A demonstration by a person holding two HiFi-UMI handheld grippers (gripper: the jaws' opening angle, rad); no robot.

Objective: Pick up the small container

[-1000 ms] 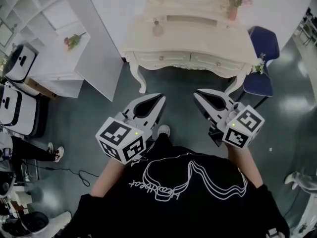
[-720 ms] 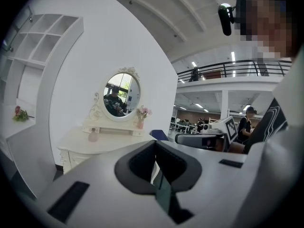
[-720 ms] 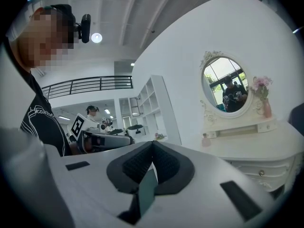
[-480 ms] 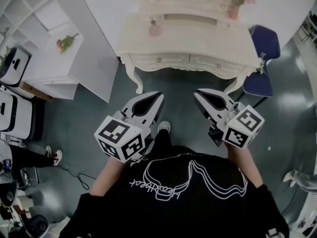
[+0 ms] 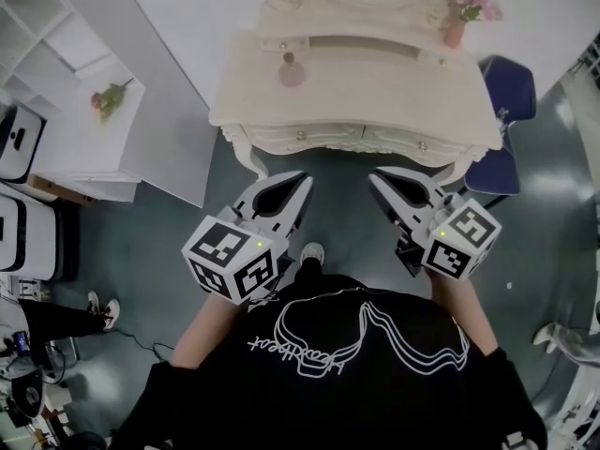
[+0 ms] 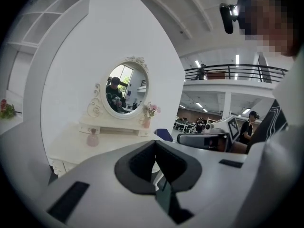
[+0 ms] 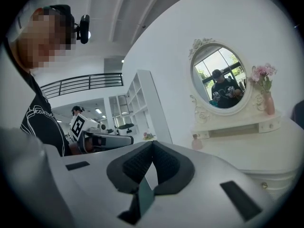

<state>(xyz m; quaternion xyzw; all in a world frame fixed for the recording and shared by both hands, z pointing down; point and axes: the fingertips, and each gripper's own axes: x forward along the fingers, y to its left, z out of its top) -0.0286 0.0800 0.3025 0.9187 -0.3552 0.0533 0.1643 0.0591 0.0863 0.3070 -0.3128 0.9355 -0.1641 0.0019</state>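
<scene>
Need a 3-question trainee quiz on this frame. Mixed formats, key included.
1. True or false: the small pink container stands on the dressing table, not yet picked up.
2. Multiple choice: the left hand-held gripper is A) open, B) shut with nothing between its jaws, C) shut on the container.
3. Fill in: in the head view, the vase of pink flowers stands toward the table's ___ end.

Key: 1 true; 2 B; 3 right.
</scene>
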